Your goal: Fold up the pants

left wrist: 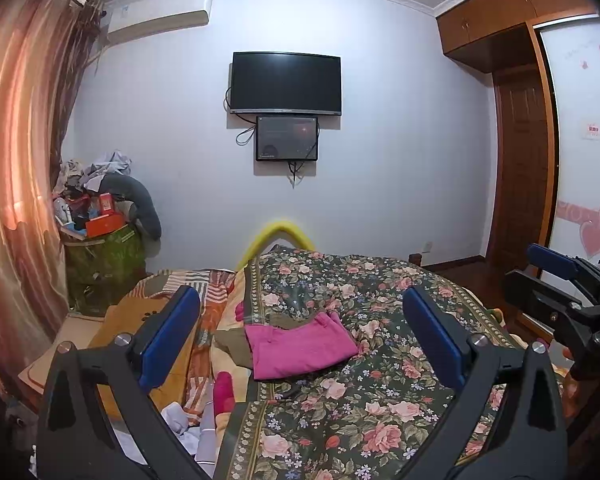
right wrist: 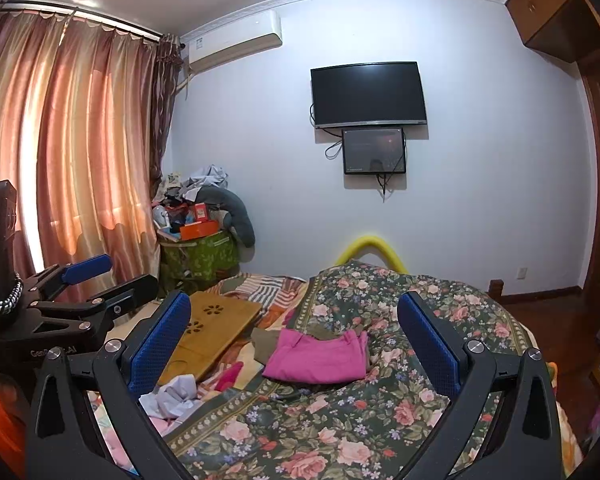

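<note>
Left gripper (left wrist: 300, 332): nearest the left wrist camera, its two black arms with blue pads fill the lower frame; jaws spread wide, nothing between them, raised above the bed.
Right gripper (right wrist: 294, 336): same build, nearest the right wrist camera; jaws spread wide and empty, also held above the bed.
Each gripper from the other's view: the right one shows at the right edge of the left view, the left one at the left edge of the right view, both with a gap between the blue pads.
Pants (left wrist: 300, 346): pink, folded into a compact rectangle, lying flat on the floral bedspread (left wrist: 380, 400) near the middle of the bed, framed between the open jaws in both views and touched by neither gripper.
Olive-brown garment (right wrist: 266, 342): partly under the pants, sticking out on their left and far sides.
Left of the bedspread: a striped cloth (right wrist: 260, 284), a wooden lap tray (right wrist: 216, 328) with flower-shaped cutouts, and crumpled white fabric (right wrist: 172, 396) near the bed's front edge.
Foot of the bed: a yellow padded arch (left wrist: 276, 236).
Far wall: a dark television (left wrist: 286, 82) with a smaller screen (left wrist: 287, 139) just below it.
Corner: a green bin (left wrist: 104, 256) heaped with clothes and boxes, beside pink-orange curtains (right wrist: 72, 140).
</note>
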Available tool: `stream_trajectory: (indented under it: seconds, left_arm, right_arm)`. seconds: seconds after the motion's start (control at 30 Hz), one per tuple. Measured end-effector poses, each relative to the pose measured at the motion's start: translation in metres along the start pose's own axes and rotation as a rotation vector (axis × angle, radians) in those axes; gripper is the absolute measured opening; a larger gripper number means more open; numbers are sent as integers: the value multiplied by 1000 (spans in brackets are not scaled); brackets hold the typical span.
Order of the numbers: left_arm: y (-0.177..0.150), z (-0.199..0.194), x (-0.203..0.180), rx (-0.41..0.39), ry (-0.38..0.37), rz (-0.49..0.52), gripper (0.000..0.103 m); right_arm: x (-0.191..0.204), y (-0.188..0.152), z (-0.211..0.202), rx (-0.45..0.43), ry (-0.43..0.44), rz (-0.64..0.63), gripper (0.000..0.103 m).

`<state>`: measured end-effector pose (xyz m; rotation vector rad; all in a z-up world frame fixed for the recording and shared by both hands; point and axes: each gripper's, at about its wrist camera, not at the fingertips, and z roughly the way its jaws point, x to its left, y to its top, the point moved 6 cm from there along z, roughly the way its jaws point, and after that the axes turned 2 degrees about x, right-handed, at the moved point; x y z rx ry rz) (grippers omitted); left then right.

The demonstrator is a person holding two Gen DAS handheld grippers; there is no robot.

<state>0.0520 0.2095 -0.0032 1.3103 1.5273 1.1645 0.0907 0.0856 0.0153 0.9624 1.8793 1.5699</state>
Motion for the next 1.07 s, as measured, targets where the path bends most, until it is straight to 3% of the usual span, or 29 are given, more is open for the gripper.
stream_trajectory:
  seconds: [1.07]
  left_arm:
    - [-2, 4, 0, 53, -46, -30, 103]
  right_arm:
    - [-2, -1, 0, 3, -5, 9, 103]
